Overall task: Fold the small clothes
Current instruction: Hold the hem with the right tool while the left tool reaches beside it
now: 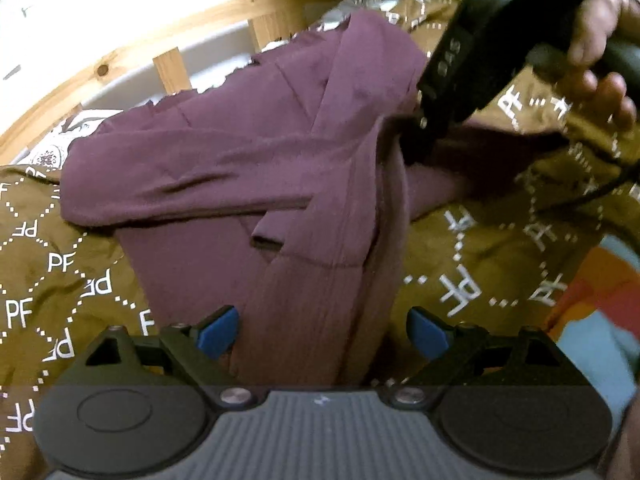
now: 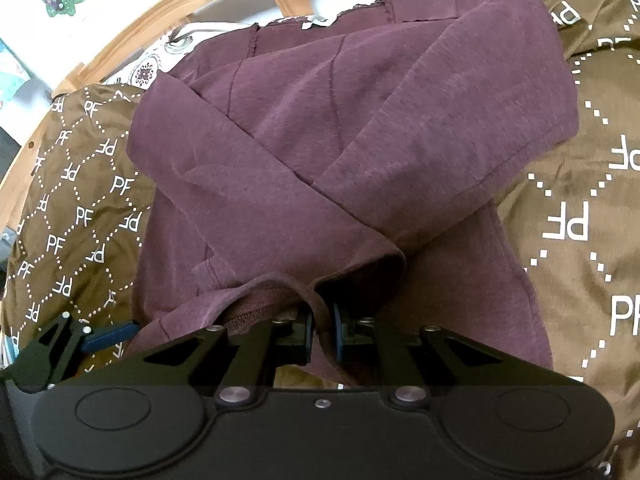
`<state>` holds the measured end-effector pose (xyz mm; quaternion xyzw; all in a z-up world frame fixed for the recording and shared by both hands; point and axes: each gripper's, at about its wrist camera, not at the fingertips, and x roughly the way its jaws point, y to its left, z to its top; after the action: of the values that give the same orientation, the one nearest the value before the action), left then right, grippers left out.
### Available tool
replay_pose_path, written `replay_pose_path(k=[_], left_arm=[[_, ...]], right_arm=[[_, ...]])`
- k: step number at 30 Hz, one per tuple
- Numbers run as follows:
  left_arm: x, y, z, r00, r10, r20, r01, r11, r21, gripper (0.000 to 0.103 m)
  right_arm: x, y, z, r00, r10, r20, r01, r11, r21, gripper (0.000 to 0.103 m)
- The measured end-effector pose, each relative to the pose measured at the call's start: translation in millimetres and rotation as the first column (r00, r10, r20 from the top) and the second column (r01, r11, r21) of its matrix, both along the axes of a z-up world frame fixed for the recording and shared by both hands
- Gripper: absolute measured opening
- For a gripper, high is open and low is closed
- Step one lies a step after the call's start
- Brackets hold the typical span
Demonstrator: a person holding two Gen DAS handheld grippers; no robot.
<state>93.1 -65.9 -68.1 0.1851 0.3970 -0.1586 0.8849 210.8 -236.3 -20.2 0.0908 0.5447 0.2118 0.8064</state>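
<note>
The bed carries a brown bedspread printed with white "PF" lettering, and a wooden bed frame runs along its far edge. The maroon garment, the task's thing, lies on the bedspread near that far edge, with both sleeves already crossed over its body and the lower portion extending toward the near edge.

On the left, the left claw stands open above the lower portion of the garment; its blue pads are well apart and hold nothing. A likely fault here is that, if this claw closes where it hangs, it gathers only the top layer of the ribbed fabric, so the body would bunch rather than fold flat.

On the right, the right claw is closed on a fold of the garment's hem or cuff; which of the two cannot be told. The grip takes only a thin lip of cloth between the pads. The judged risk is that a lift or pull toward the far edge slips this lip free, or drags the crossed sleeves out of place, since nothing pins them. A further risk is that the loose bedspread rides up with the garment, because the cloth lies directly on its wrinkled surface. In the left wrist view the right claw's body hides part of the garment's right side.
</note>
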Motion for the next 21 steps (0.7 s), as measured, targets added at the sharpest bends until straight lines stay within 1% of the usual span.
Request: replay_pose_path(k=[3, 5, 9, 14, 16, 18, 20, 21], left_arm=[[0, 0, -2, 1.0, 0.014, 0.002, -0.014, 0.999, 0.035, 0.088], [-1, 0, -2, 0.999, 0.039, 0.003, -0.039, 0.997, 0.068, 0.081], [-1, 7, 3, 0.996, 0.089, 0.021, -0.09, 0.989, 0.113, 0.074], [-3, 21, 24, 0.987, 0.132, 0.088, -0.14, 0.985, 0.096, 0.062], [-2, 24, 31, 0.985, 0.145, 0.093, -0.152, 0.986, 0.075, 0.06], [-2, 25, 33, 0.985, 0.15, 0.089, -0.156, 0.986, 0.062, 0.055], [-4, 23, 32, 0.987, 0.141, 0.076, -0.146, 0.988, 0.06, 0.044], [-4, 22, 30, 0.988, 0.133, 0.075, -0.137, 0.989, 0.062, 0.041]], right_arm=[[0, 0, 0, 1.0, 0.001, 0.0, -0.001, 1.0, 0.003, 0.011], [0, -1, 0, 1.0, 0.001, 0.0, -0.001, 1.0, 0.004, 0.011], [0, -3, 0, 1.0, -0.002, 0.0, 0.002, 1.0, 0.009, 0.011], [-3, -6, 0, 1.0, -0.014, 0.002, 0.014, 1.0, 0.023, 0.011], [-3, -7, 1, 1.0, -0.015, 0.004, 0.015, 1.0, 0.026, 0.011], [-3, -8, 2, 1.0, -0.016, 0.007, 0.016, 0.999, 0.029, 0.011], [-4, -9, 3, 1.0, -0.015, 0.011, 0.015, 0.999, 0.029, 0.011], [-4, -10, 3, 1.0, -0.015, 0.012, 0.014, 0.999, 0.029, 0.011]])
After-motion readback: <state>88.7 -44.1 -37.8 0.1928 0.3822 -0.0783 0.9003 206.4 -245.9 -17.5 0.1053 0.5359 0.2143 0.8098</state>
